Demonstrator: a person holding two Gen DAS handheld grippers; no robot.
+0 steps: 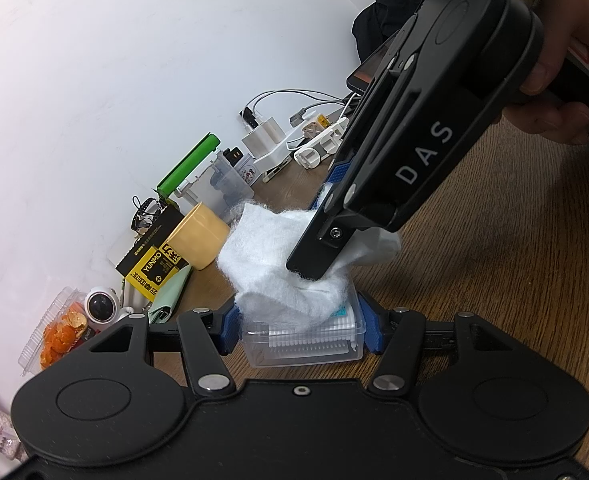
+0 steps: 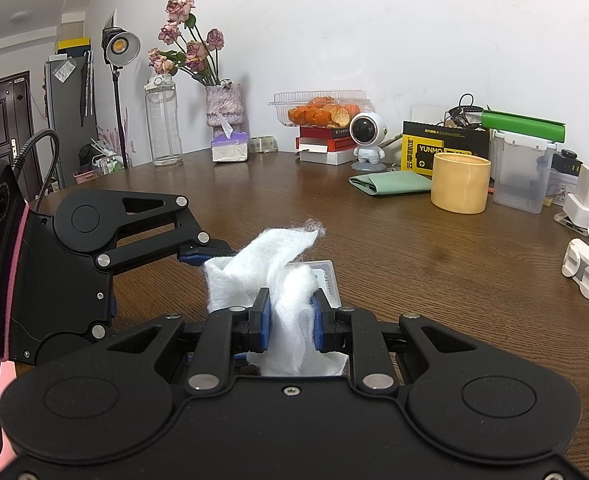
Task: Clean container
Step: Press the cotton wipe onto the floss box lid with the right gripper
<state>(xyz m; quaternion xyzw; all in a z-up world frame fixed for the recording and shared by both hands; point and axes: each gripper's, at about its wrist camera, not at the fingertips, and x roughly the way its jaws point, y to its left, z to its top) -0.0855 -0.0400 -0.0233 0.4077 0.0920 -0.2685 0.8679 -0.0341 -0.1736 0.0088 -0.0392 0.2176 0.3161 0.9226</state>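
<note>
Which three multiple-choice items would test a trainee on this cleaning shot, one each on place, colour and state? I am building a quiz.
1. Where does the white cloth lie?
A. over the clear plastic box
B. inside the cup
C. on the books

2. What colour is the cup?
A. green
B. yellow
C. black

3. What is the right gripper doing?
A. open, empty
B. shut on the cloth
C. gripping the cup

Answers: 1 A, the cloth is draped over the clear plastic box clamped in the left gripper; 2 B, its wall is pale yellow; 3 B, both pads pinch the cloth.
</note>
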